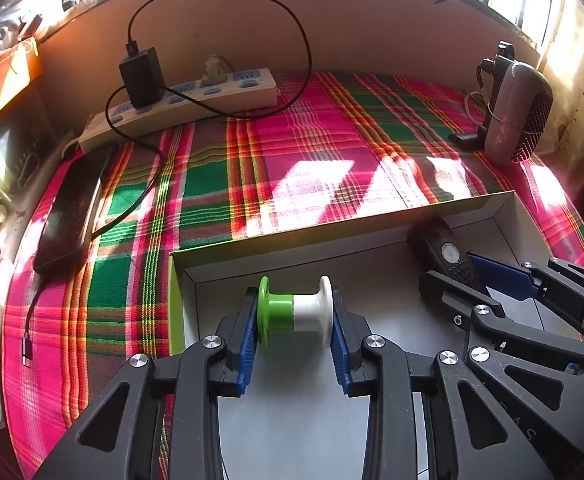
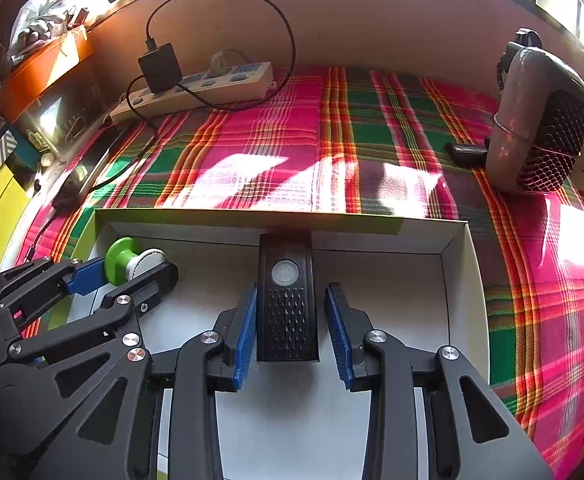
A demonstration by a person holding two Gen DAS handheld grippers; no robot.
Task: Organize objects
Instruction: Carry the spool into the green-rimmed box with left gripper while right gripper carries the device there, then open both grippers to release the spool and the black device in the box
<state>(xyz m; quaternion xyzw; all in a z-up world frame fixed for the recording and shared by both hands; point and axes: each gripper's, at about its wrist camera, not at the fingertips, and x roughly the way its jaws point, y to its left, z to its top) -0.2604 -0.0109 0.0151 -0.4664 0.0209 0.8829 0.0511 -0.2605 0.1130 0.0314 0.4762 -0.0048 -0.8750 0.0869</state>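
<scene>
We see our left claw (image 1: 295, 344) pinching the green and white spool (image 1: 295, 311) inside the white box (image 1: 332, 236). Our right claw (image 2: 292, 336) is spread, with the black remote (image 2: 287, 300) lying between its fingers, touching the left one.

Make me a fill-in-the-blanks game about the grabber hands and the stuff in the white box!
1. The left gripper is pinching a spool that is half white and half ____.
2. The black gadget between the right gripper fingers has a round ____ on top.
3. Both the spool and the gadget are inside the white ____.
4. The cloth under everything has a ____ pattern.

Missing words: green; button; box; plaid
</scene>
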